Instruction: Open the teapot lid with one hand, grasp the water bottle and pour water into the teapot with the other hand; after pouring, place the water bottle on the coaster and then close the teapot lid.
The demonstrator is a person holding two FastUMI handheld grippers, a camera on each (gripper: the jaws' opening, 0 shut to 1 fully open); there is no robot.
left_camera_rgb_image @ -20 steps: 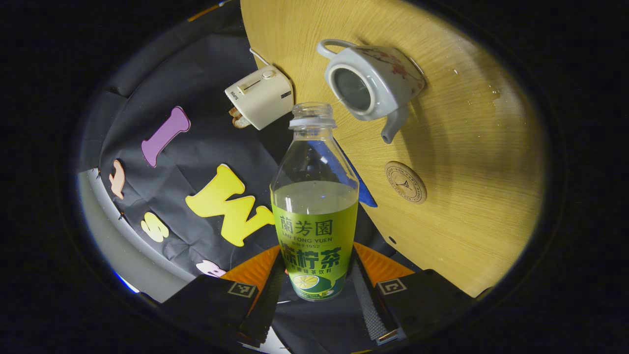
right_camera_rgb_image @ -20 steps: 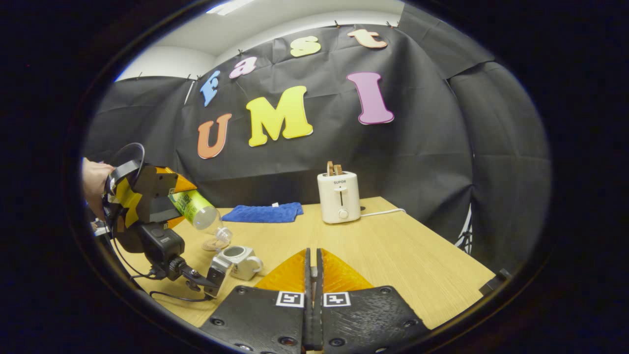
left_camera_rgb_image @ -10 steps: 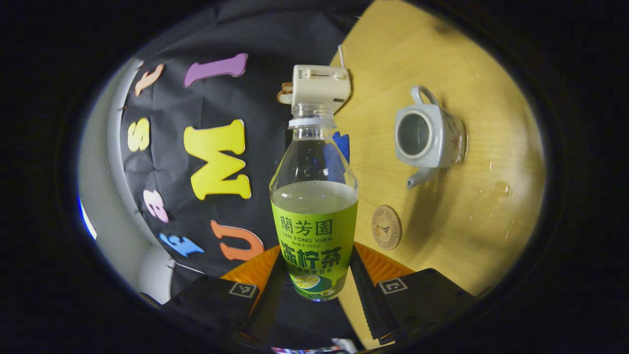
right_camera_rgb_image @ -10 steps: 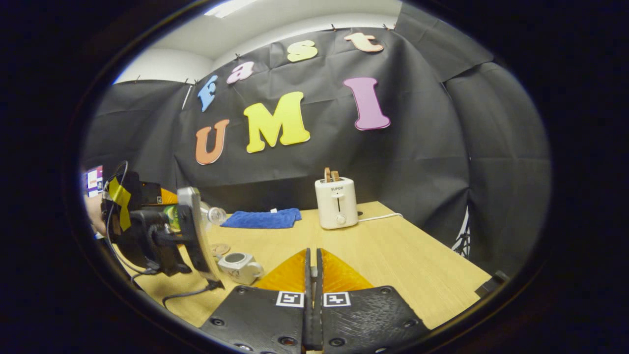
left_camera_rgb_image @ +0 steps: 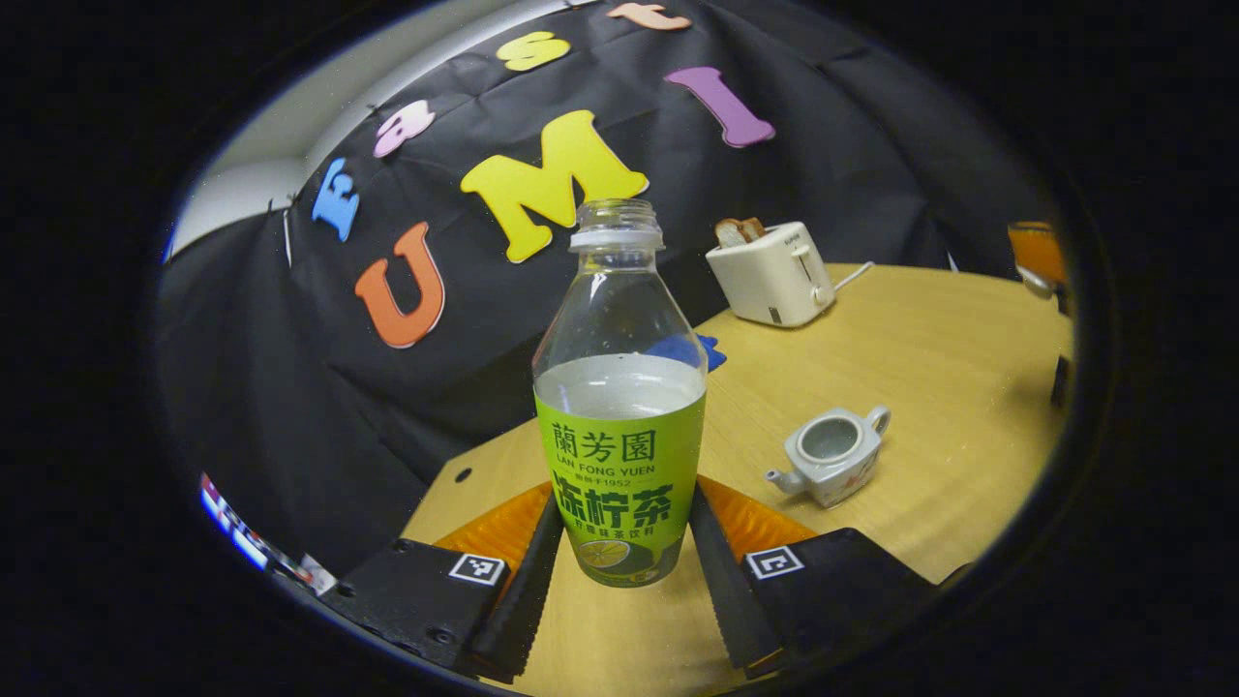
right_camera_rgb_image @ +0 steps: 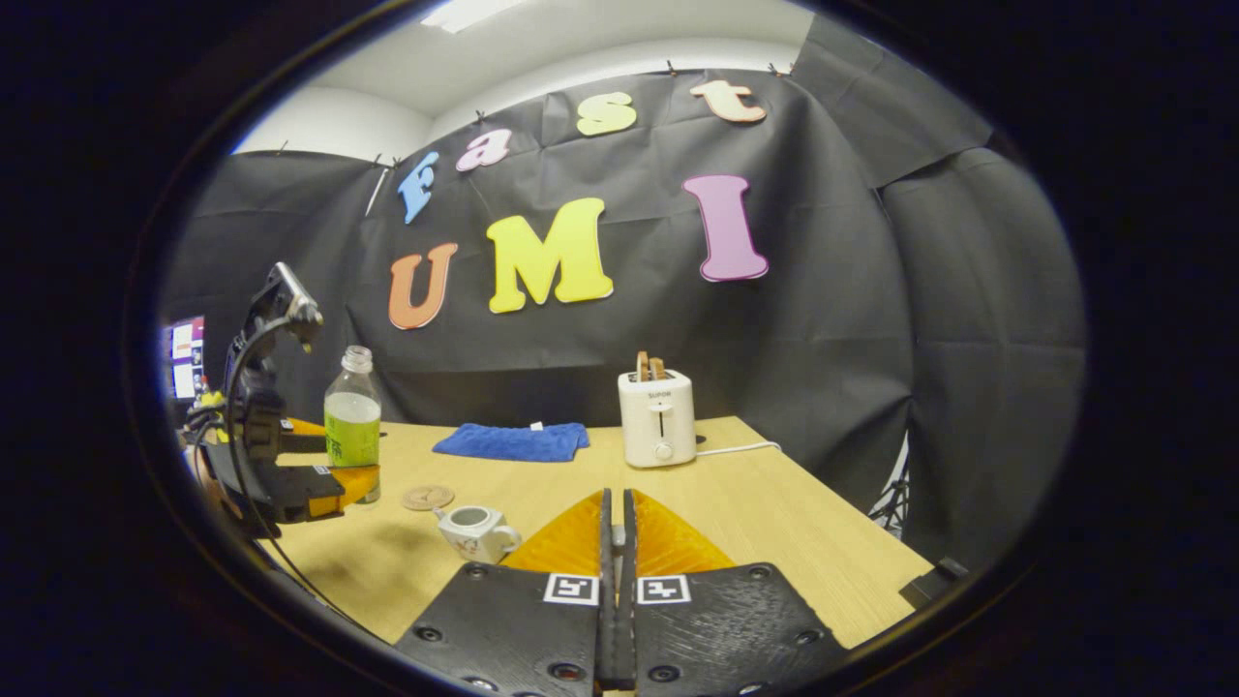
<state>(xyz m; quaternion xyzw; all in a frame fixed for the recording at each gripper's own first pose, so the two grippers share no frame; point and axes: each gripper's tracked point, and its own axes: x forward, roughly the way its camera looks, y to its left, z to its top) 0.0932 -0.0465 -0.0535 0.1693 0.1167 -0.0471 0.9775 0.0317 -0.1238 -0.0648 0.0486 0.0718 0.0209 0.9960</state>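
bottle (left_camera_rgb_image: 619, 407) upright in left tongs (left_camera_rgb_image: 619, 571), label green.

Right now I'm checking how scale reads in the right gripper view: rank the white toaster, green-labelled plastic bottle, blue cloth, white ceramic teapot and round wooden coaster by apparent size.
1. Blue cloth and white toaster: too alike to rank.
2. Green-labelled plastic bottle.
3. White ceramic teapot, though it sits nearer the camera.
4. Round wooden coaster.

Overhead light brightens the tabletop (right_camera_rgb_image: 803, 523) evenly; the teapot (right_camera_rgb_image: 474, 530) casts a soft shadow to its left. Both views are sharp at centre, while fisheye bending curves the edges. The ceiling strip glares white.
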